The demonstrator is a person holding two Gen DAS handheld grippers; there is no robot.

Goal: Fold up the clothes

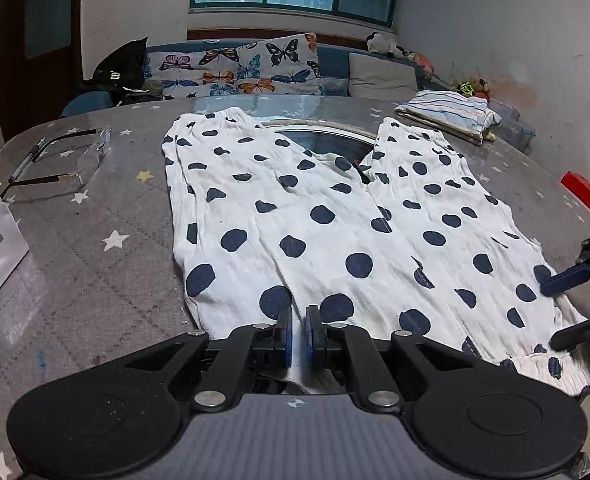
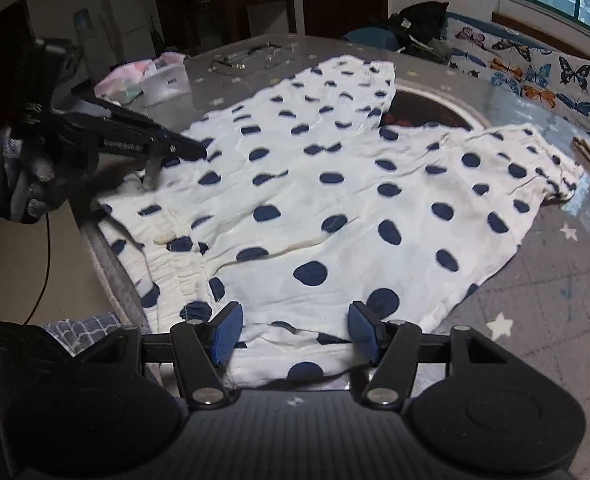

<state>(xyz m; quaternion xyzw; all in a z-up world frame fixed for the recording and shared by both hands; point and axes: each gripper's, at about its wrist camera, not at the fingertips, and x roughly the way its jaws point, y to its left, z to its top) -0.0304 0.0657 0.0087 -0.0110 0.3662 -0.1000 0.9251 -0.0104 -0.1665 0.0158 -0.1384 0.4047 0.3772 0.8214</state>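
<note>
On the worktop [image 1: 95, 264], left tongs [image 1: 297, 330] pinch the polka-dot trousers' [image 1: 335, 220] waistband; right tongs [image 2: 295, 334] gape above the cloth.

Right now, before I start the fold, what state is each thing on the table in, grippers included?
Polka-dot trousers: spread flat, legs apart, waistband at the near edge.
Left gripper: shut on the waistband.
Right gripper: open, jaws over the waistband, not pressing.
Striped garment: folded, at the far corner.
Glasses: unfolded, temples open.
</note>
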